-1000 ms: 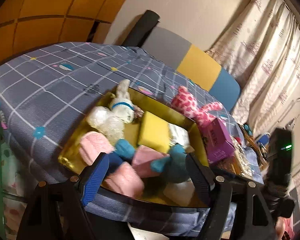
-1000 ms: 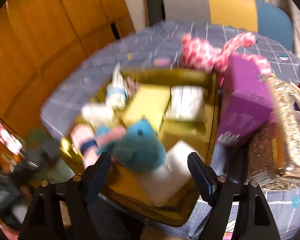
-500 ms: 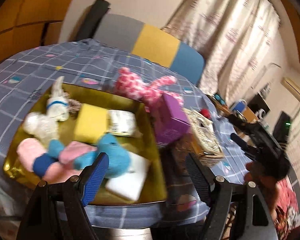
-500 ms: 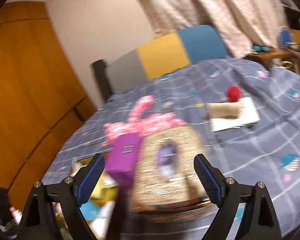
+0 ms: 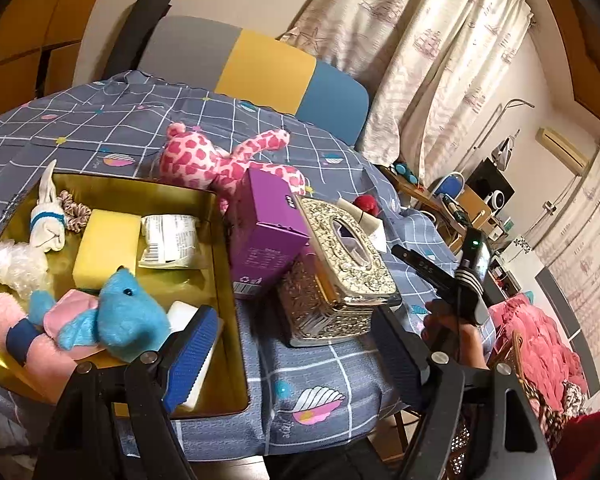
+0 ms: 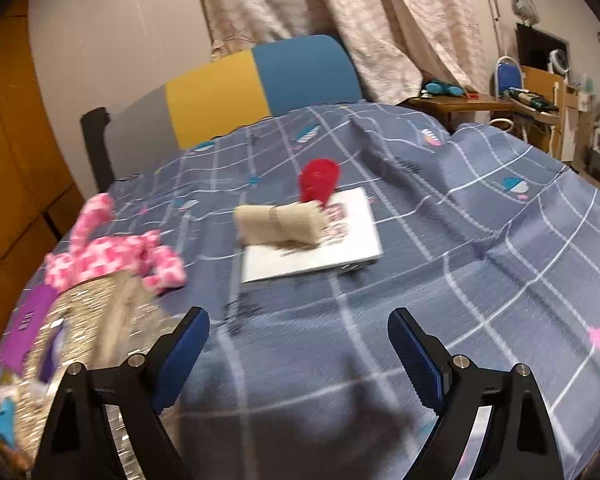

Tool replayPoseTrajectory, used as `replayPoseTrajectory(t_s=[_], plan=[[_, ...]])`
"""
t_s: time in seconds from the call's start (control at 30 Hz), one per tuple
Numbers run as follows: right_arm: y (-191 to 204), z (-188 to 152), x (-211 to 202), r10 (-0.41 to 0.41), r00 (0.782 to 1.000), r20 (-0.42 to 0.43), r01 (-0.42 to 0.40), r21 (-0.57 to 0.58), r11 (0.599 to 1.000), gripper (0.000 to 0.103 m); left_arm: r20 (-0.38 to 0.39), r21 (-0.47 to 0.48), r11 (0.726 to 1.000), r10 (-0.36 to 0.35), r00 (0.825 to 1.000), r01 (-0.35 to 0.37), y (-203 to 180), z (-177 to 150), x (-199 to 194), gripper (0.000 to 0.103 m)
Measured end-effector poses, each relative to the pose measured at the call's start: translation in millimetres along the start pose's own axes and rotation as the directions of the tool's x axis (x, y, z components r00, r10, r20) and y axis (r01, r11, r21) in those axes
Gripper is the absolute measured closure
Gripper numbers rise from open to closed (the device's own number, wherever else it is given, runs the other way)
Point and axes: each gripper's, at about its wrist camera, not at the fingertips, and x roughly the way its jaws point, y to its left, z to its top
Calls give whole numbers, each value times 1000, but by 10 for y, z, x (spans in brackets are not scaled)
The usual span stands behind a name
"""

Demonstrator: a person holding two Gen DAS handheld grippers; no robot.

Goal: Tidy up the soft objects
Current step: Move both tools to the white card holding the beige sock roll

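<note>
- The left gripper (image 5: pixel 292 350) stands with its jaws wide apart and nothing between them, over the near edge of the bed.
- At its 10 o'clock the gold tray (image 5: pixel 224 280) lies on the checked bedspread (image 5: pixel 324 364). In it are a blue plush toy (image 5: pixel 124 320), pink soft pieces (image 5: pixel 4 320), a yellow sponge (image 5: pixel 106 246), a white fluffy ball (image 5: pixel 16 264), a white sock toy (image 5: pixel 48 220), a white packet (image 5: pixel 170 240) and a white block (image 5: pixel 180 312).
- At 12 o'clock from the tray's far right corner a pink spotted plush (image 5: pixel 204 160) lies on the bedspread, outside the tray.
- A purple box (image 5: pixel 266 232) leans between the tray and a glittery tissue box (image 5: pixel 340 264).
- The right gripper (image 6: pixel 298 350) has just been opening; its jaws are released, with only bedspread (image 6: pixel 420 240) between them.
- At its 12 o'clock a beige rolled cloth (image 6: pixel 280 224) rests on a white flat book (image 6: pixel 320 256), with a red fuzzy ball (image 6: pixel 318 180) touching the roll's far end.
- At 10 o'clock lies the pink spotted plush (image 6: pixel 112 256), beside the blurred tissue box (image 6: pixel 92 320).
- In the left view, a hand (image 5: pixel 456 336) holding the right gripper shows at 3 o'clock.
</note>
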Motion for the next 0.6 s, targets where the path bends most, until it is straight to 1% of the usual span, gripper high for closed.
replayPoseTrajectory(t_s=[0.17, 0.27, 0.33, 0.4, 0.47, 0.53, 0.57, 0.6], plan=[[-192, 151, 189, -62, 998, 31, 62, -12, 998, 11, -16, 13, 1000, -20, 1000, 21, -109, 85, 85, 23], [-271, 262, 287, -79, 995, 63, 80, -15, 997, 11, -19, 27, 999, -35, 999, 36, -221, 154, 153, 23], [-284, 294, 361, -100, 992, 75, 102, -25, 994, 11, -27, 46, 998, -40, 999, 41, -321, 195, 209, 23], [-279, 264, 425, -104, 992, 78, 107, -33, 994, 11, -31, 71, 996, -51, 998, 53, -446, 237, 275, 23], [-258, 178, 500, -109, 991, 71, 113, -57, 992, 11, -48, 91, 993, -65, 997, 69, -562, 272, 359, 23], [-249, 107, 614, -104, 994, 26, 106, -78, 991, 11, -65, 107, 991, -74, 995, 81, -680, 308, 455, 23], [-252, 104, 644, -96, 995, 12, 97, -76, 992, 11, -76, 117, 989, -84, 994, 92, -749, 322, 516, 23], [-261, 105, 660, -104, 995, 8, 105, -73, 992, 11, -82, 122, 988, -88, 993, 98, -794, 332, 550, 23]])
